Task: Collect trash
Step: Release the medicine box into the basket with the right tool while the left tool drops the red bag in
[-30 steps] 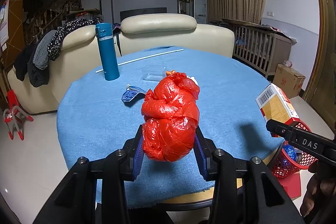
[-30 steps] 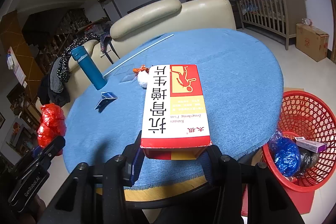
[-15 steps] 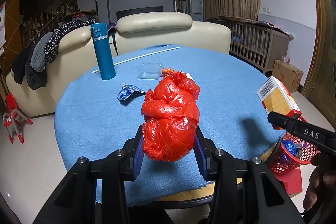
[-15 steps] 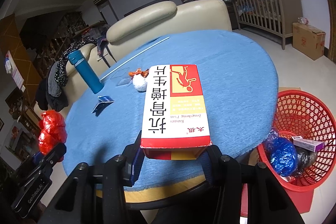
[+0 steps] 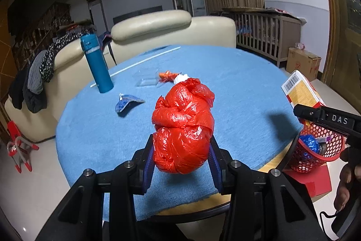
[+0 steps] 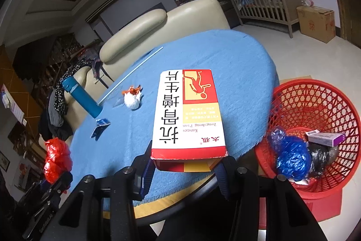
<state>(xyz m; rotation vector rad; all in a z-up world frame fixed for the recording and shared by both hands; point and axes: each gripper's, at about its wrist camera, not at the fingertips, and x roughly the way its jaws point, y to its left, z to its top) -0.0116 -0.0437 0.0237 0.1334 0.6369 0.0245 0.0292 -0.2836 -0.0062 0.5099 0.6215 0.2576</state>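
My left gripper is shut on a knotted red plastic bag and holds it above the near edge of the round blue table. My right gripper is shut on a red, white and yellow medicine box, held over the table's right edge beside the red mesh trash basket. The box and basket also show at the right of the left wrist view. On the table lie a white and orange wad and a blue wrapper.
A teal bottle, a clear plastic piece and a white rod lie on the table. The basket holds a blue bag, a purple box and a dark bag. Cream sofas stand behind; a cardboard box stands far right.
Both grippers have pulled back and swung right with their loads. The basket is now closer and fuller in the right wrist view.
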